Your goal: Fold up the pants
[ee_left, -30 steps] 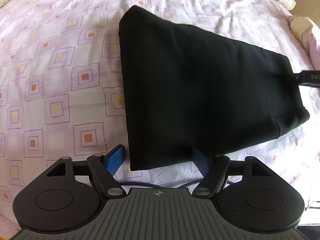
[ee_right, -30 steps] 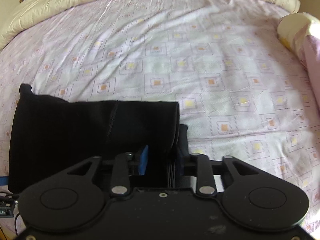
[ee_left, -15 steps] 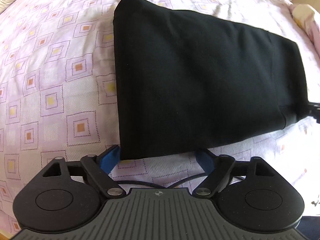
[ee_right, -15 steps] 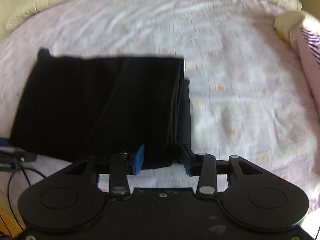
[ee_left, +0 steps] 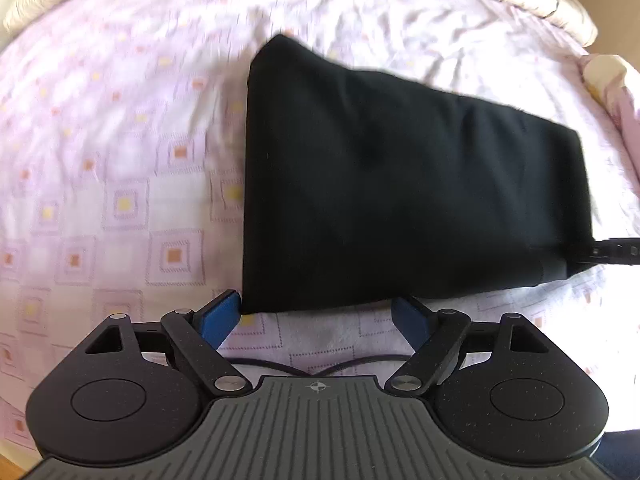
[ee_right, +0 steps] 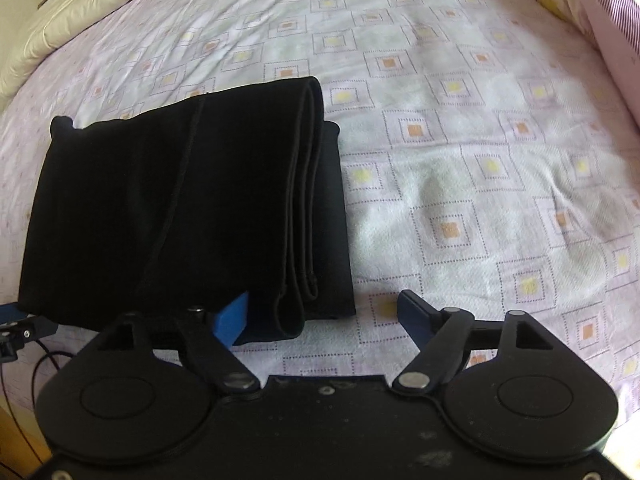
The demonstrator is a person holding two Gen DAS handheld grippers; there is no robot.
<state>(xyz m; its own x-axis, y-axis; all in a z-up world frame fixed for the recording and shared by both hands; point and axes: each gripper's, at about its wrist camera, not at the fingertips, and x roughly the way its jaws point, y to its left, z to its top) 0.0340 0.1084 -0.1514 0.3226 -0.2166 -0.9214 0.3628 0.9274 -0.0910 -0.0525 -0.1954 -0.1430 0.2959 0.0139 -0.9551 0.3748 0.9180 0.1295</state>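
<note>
We see the folded black pants [ee_left: 392, 196] lying flat on the patterned bedsheet [ee_left: 120, 184]. Our left gripper [ee_left: 316, 314] hangs at the pants' near edge, its blue fingers [ee_left: 220, 316] spread apart on either side of that edge, not pressing the cloth. A black bar [ee_left: 612, 250] touches the pants' right end.

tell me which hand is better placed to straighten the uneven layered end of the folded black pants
Right, probably: the right gripper stands open at the folded black pants' layered edges; the left gripper is open at the smooth end.
</note>
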